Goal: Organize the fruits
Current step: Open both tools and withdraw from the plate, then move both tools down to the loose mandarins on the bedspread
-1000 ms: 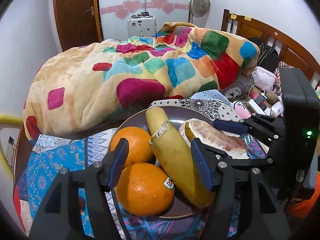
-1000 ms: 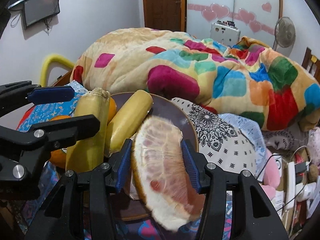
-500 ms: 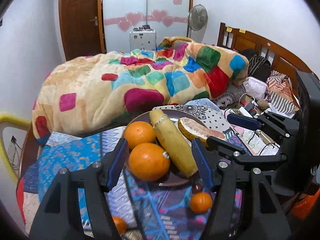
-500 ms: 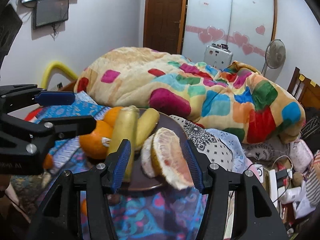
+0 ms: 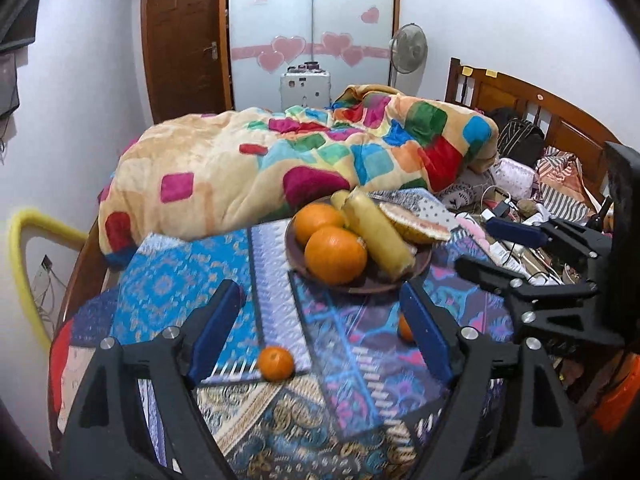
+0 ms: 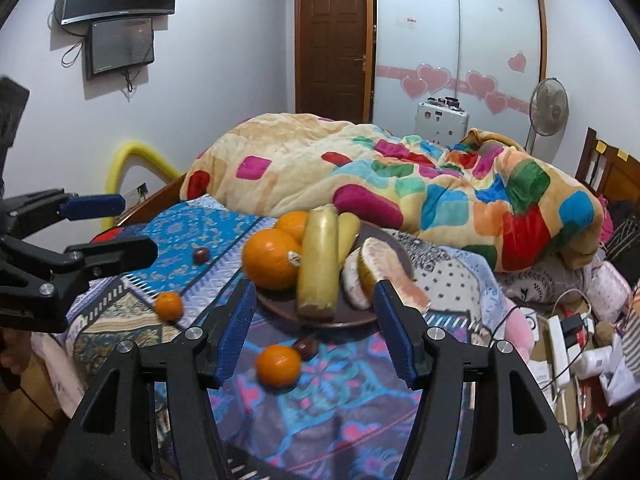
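Note:
A dark round plate [image 5: 420, 266] [image 6: 344, 322] on the patterned cloth holds two big oranges [image 5: 335, 254] [image 6: 271, 258], two bananas [image 5: 378, 236] [image 6: 318, 262] and pomelo wedges [image 5: 414, 224] [image 6: 384, 266]. Two small tangerines lie loose on the cloth [image 5: 275, 363] [image 6: 278, 365], [image 6: 169, 306]; a second one is half hidden behind my left gripper's finger [image 5: 405, 328]. Two dark small fruits lie nearby [image 6: 200, 255], [image 6: 306, 347]. My left gripper [image 5: 320, 334] is open and empty, short of the plate. My right gripper [image 6: 316, 330] is open and empty, just before the plate.
A colourful quilt [image 5: 304, 164] is heaped on the bed behind the plate. Cables, a power strip and clutter [image 6: 568, 332] lie at the right. A yellow padded rail [image 5: 24, 248] stands at the left. The other gripper shows at each view's side [image 5: 552, 264] [image 6: 64, 248].
Both grippers have pulled back and up from the plate. The fruit that filled the views now sits farther off, and the loose tangerines on the cloth have come into view.

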Demonstrator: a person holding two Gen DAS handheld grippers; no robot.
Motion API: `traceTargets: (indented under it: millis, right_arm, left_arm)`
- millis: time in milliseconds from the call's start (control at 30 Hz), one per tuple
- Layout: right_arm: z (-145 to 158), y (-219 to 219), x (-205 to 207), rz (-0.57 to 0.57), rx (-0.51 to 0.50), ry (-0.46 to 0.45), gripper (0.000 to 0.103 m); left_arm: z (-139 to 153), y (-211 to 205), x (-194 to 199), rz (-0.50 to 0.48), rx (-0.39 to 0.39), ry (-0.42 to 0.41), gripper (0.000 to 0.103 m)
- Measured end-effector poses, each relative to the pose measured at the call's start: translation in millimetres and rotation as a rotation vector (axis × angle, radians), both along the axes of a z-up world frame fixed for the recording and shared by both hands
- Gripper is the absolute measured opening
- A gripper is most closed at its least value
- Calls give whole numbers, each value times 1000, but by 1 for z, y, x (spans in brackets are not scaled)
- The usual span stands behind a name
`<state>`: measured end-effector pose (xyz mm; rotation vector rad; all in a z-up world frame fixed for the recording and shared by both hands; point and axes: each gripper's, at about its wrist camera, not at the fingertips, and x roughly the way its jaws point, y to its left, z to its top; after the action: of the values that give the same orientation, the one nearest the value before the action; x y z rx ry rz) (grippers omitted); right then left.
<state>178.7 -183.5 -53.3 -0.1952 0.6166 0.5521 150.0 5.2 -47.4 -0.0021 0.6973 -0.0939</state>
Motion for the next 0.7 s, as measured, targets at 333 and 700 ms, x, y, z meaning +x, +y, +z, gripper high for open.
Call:
traceTargets:
  millis: [333,700]
  right_arm:
    - [-33,7,-7,7,-23,56,60]
    - [-76,15,4,34,-53,170,60]
  left_arm:
    - [-52,37,-2,43,-20,117,84]
    - [-105,52,16,30,-45,228,76]
